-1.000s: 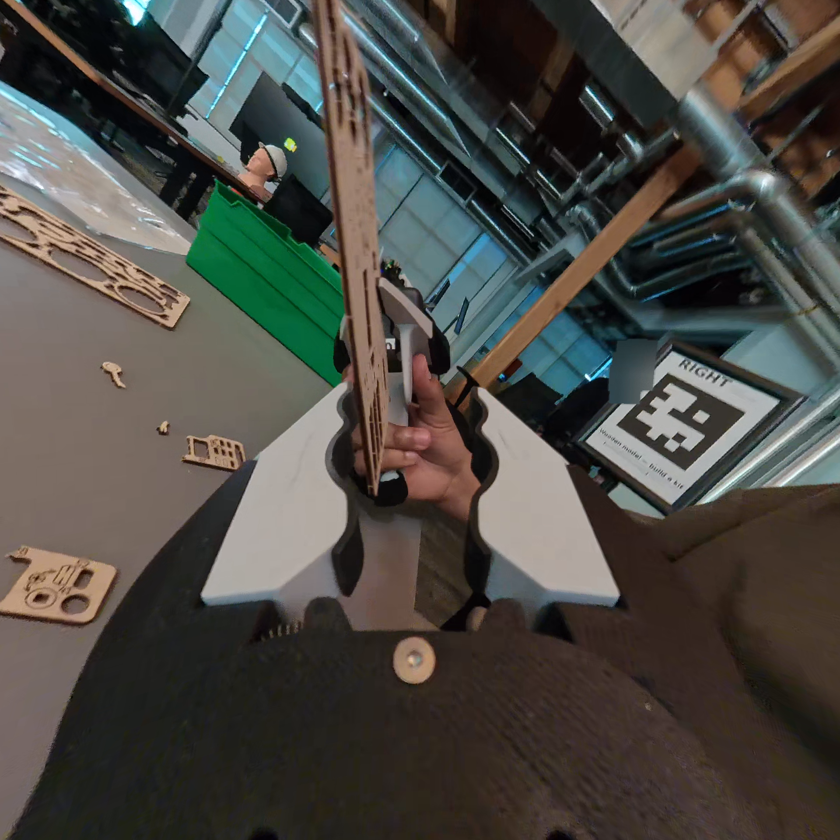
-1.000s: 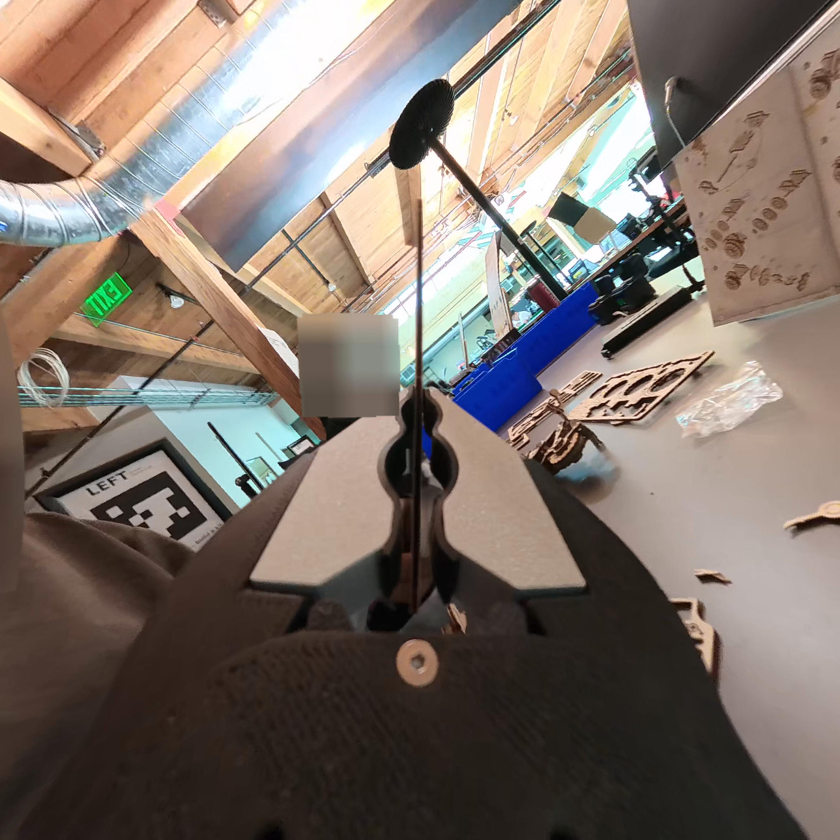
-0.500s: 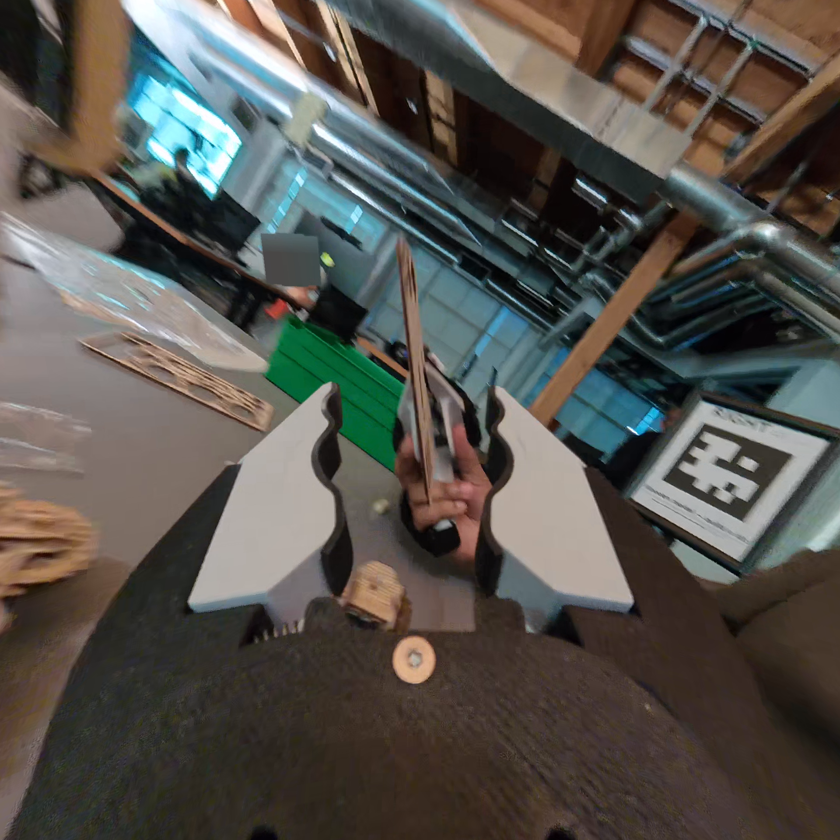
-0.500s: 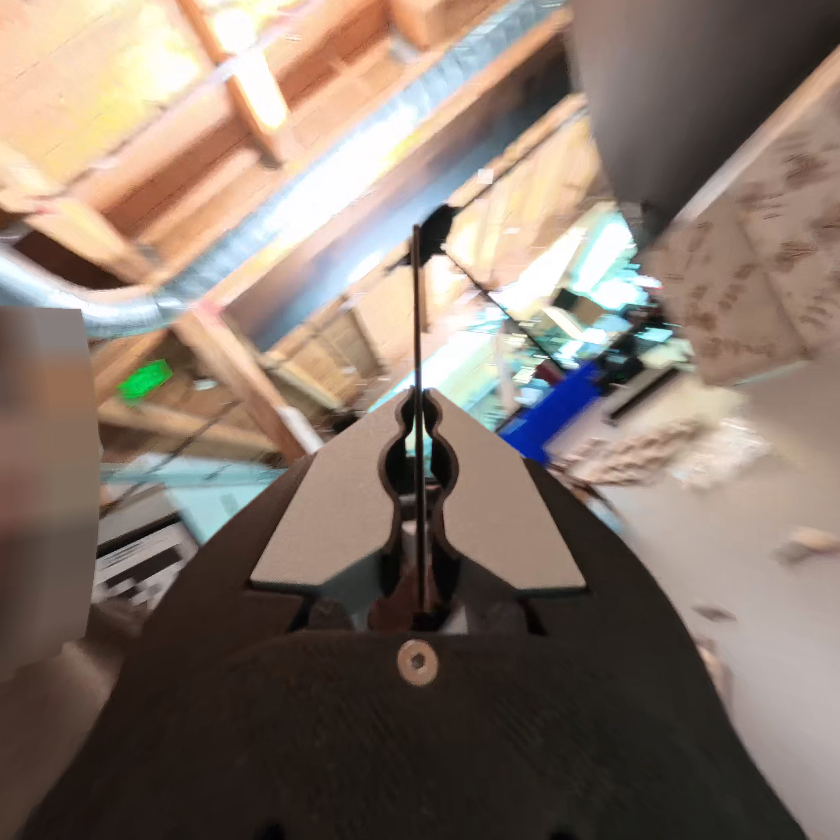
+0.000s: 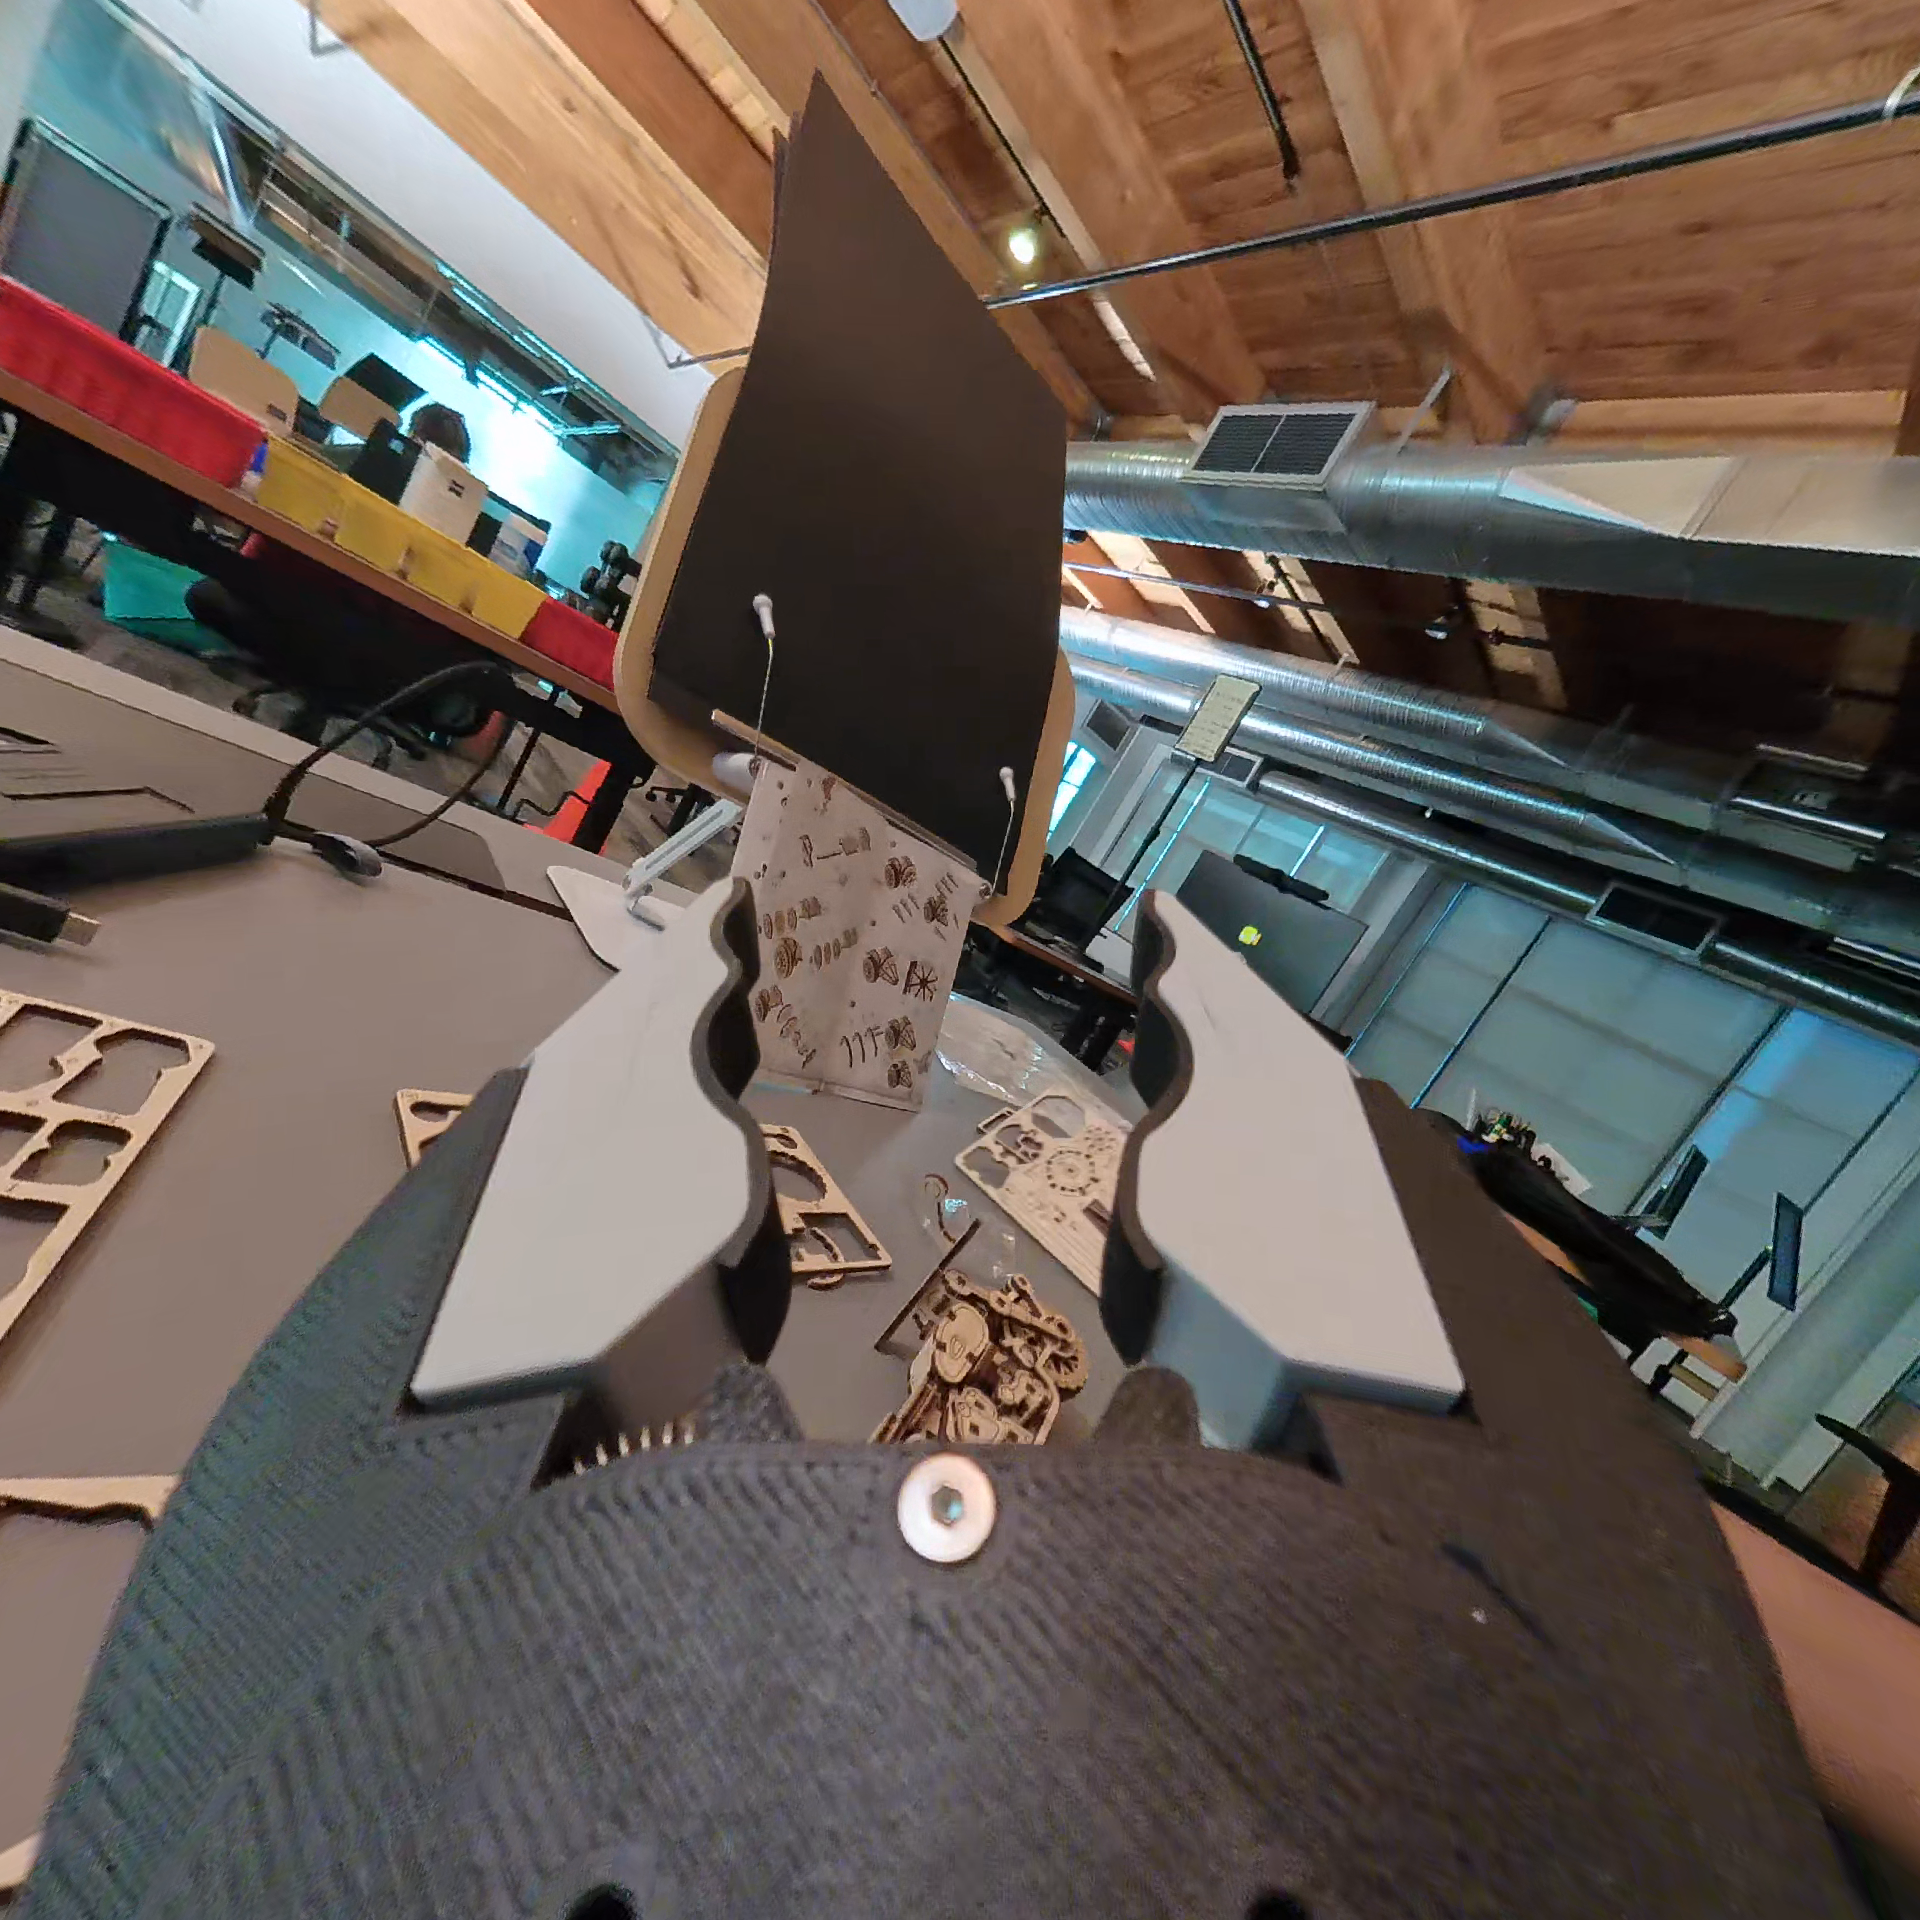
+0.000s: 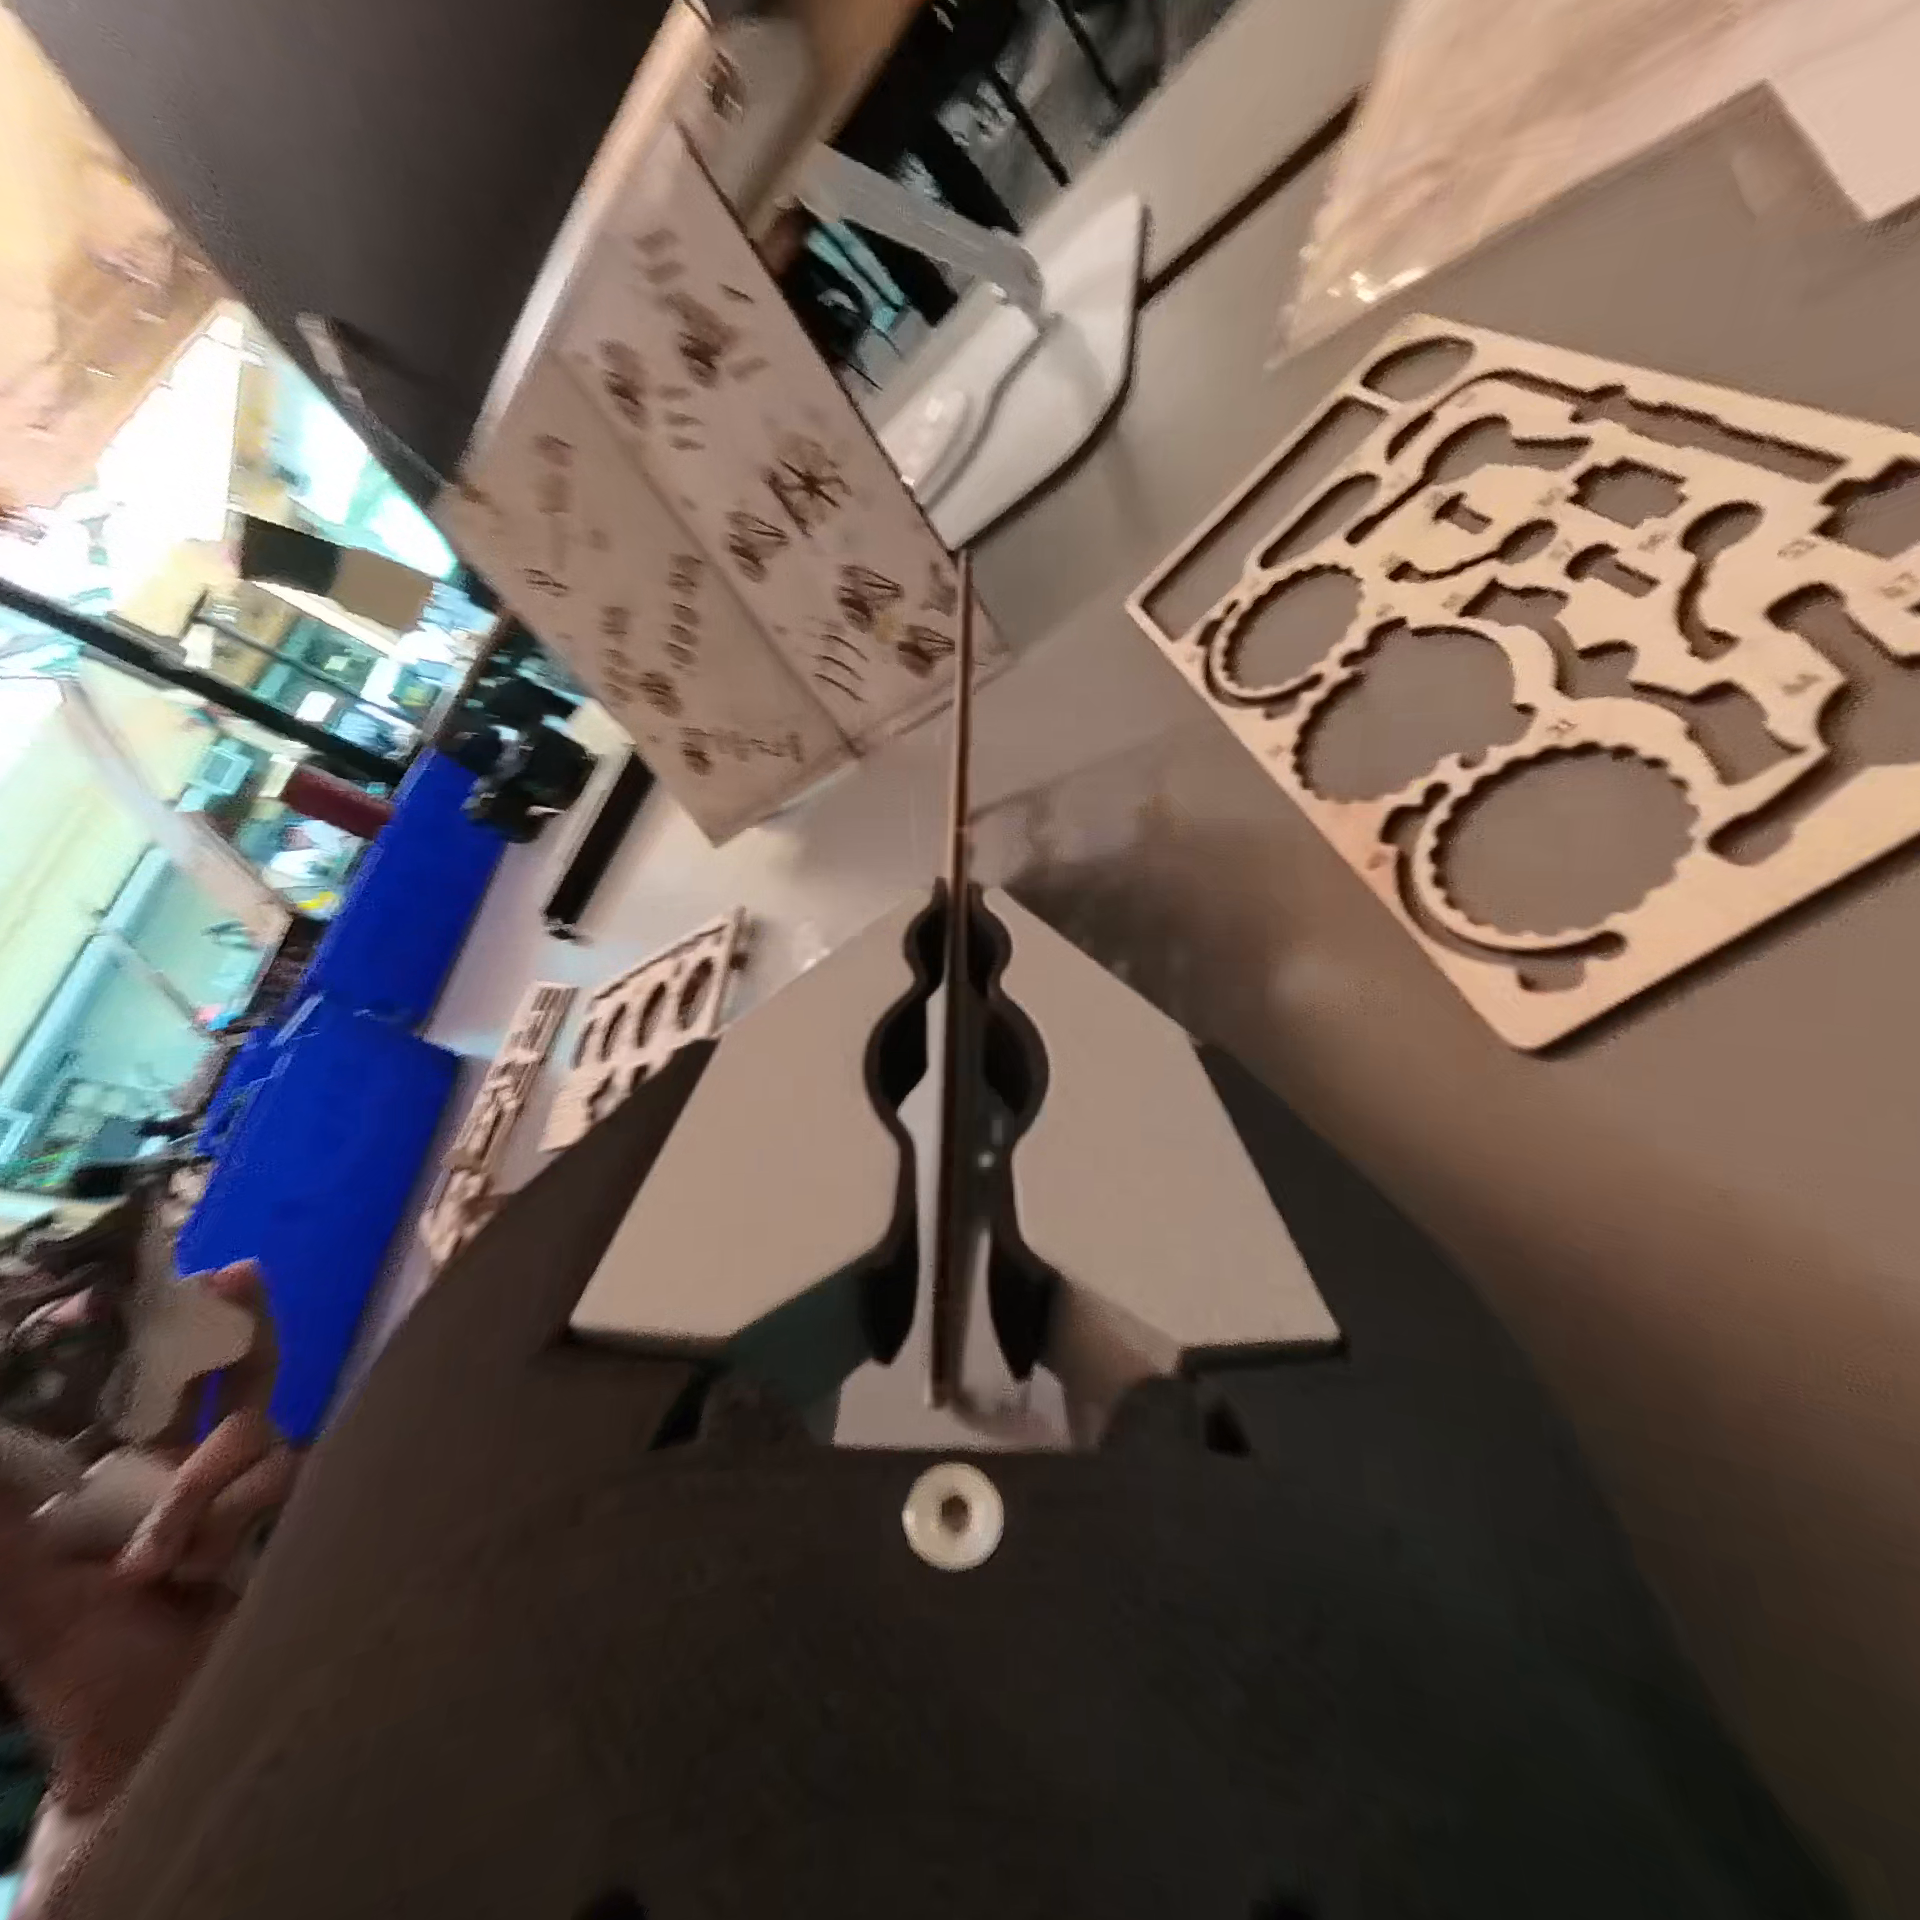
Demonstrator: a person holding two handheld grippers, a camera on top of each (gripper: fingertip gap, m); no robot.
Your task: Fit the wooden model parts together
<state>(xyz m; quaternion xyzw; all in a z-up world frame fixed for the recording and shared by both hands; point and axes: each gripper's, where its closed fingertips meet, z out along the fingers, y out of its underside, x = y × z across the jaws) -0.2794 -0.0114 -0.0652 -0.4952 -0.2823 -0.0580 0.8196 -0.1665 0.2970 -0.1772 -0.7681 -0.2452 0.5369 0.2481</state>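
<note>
Left gripper [image 5: 940, 1049] hangs above the grey tabletop [image 5: 239, 1039] with its jaws spread wide and nothing between them. Down through that gap, at about 6 o'clock of the opening, sits the part-built wooden model [image 5: 982, 1361], a cluster of gears and cut pieces resting on the tabletop. Just beyond it at 1 o'clock lies a wooden parts sheet [image 5: 1049, 1164] with pieces in it, and at 9 o'clock another punched-out sheet [image 5: 73, 1101] lies flat near the frame edge. Straight ahead at 12 o'clock stands an instruction sheet [image 5: 852, 935] propped under a dark board [image 5: 883, 499].

Over to the right gripper [image 6: 961, 914]: jaws pinched nearly together on a thin wooden sheet [image 6: 961, 727], seen edge-on as a dark line running from deep between the fingers out past the tips toward 12 o'clock. At 2 o'clock an emptied wooden frame [image 6: 1538, 675] lies flat on the tabletop, gear-shaped holes showing. At 10 o'clock the instruction sheet [image 6: 707, 561] appears again, blurred. More cut sheets [image 6: 644, 1018] lie at 9 o'clock beside a blue bin [image 6: 332, 1039], and a hand [image 6: 125, 1538] shows at 8 o'clock, blurred.
</note>
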